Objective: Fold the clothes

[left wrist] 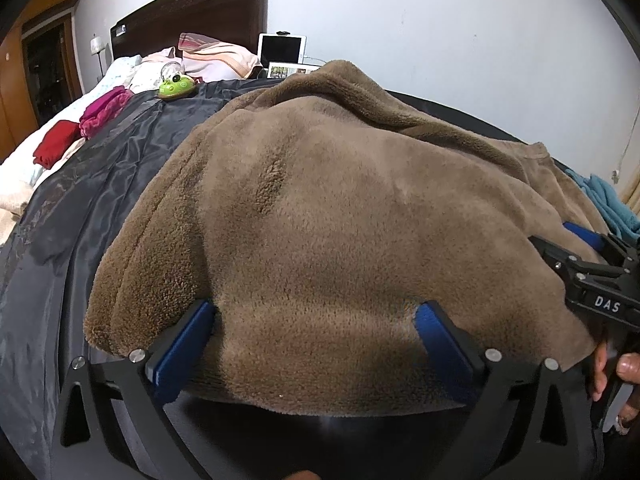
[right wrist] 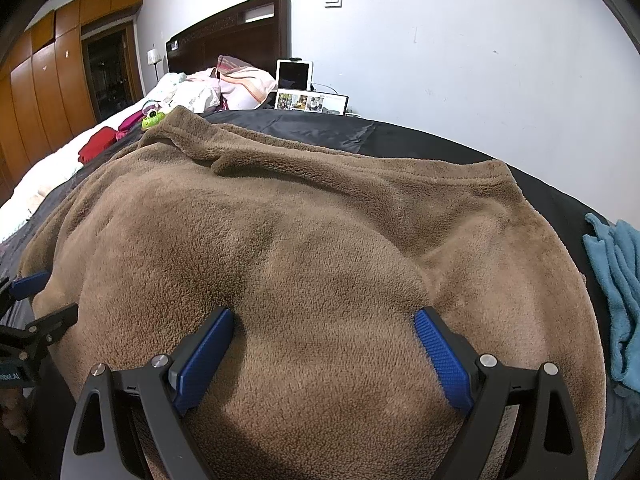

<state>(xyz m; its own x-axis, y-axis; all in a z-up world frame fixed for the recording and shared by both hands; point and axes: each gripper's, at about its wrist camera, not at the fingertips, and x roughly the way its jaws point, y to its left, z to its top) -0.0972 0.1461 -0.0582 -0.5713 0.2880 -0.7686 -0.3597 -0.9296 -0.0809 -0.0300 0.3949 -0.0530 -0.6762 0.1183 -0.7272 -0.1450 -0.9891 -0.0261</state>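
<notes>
Brown fleece garment lies between both spread tongs, left tongs, right tongs.

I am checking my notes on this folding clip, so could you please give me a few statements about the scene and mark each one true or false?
1. A brown fleece garment lies spread on the dark bed cover. True.
2. The left hand-held gripper is shut. False: its blue fingers stand wide apart, pressing onto the fleece.
3. The right hand-held gripper is open over the garment. True.
4. A blue cloth lies on the garment's left. False: it lies off the right edge.
5. A green toy sits toward the headboard. True.
6. The red folded item lies on top of the brown garment. False: it lies apart, far left on the bed.
</notes>
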